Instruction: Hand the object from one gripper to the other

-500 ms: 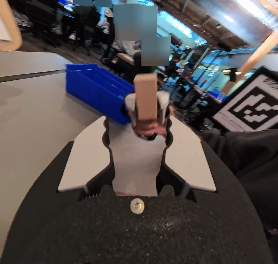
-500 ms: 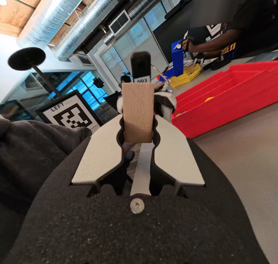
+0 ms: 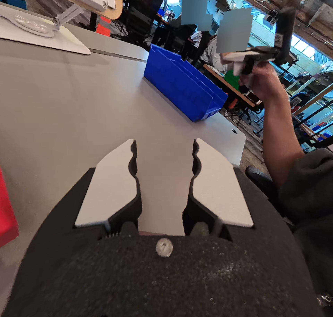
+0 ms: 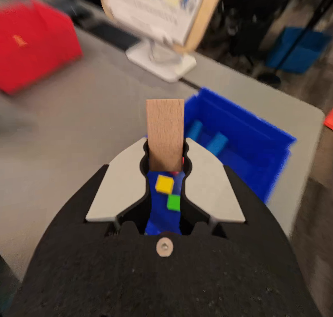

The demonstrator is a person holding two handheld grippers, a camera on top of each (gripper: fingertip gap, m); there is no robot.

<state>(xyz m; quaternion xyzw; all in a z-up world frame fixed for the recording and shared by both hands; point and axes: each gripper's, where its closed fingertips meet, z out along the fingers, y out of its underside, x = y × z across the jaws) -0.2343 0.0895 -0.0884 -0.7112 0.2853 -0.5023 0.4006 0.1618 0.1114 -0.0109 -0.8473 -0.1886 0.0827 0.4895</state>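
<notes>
A: Where is the wooden block (image 4: pixel 164 135)?

B: In the right gripper (image 4: pixel 165 155). Its jaws are pinching the block's lower end, and most of the block sticks out past the fingertips. It hangs over the blue bin (image 4: pixel 239 137), which sits near a corner of the worktop (image 4: pixel 90 124).

A: And the left gripper (image 3: pixel 164 165)?

B: Jaws spread wide, nothing between them, only bare worktop showing through the gap. From its view the right gripper is well apart, up and toward the far side, beyond the blue bin, in a person's hand (image 3: pixel 259 84).

A: So the handover looks done?

B: I'd judge so: one gripper holds the block, the other is free.

A: What could go wrong from here?

B: The hold is only on the block's end, so a quick swing could pivot it or work it loose. The right wrist view is blurred, which suggests fast motion. A slip here might land it in the bin on the yellow cube (image 4: pixel 164 184) and green cube (image 4: pixel 173 202), or on the bin's rim and off the worktop edge, which is close. The red bin (image 4: pixel 36 43) and the white stand (image 4: pixel 162 63) are farther along the worktop, out of the way.
</notes>
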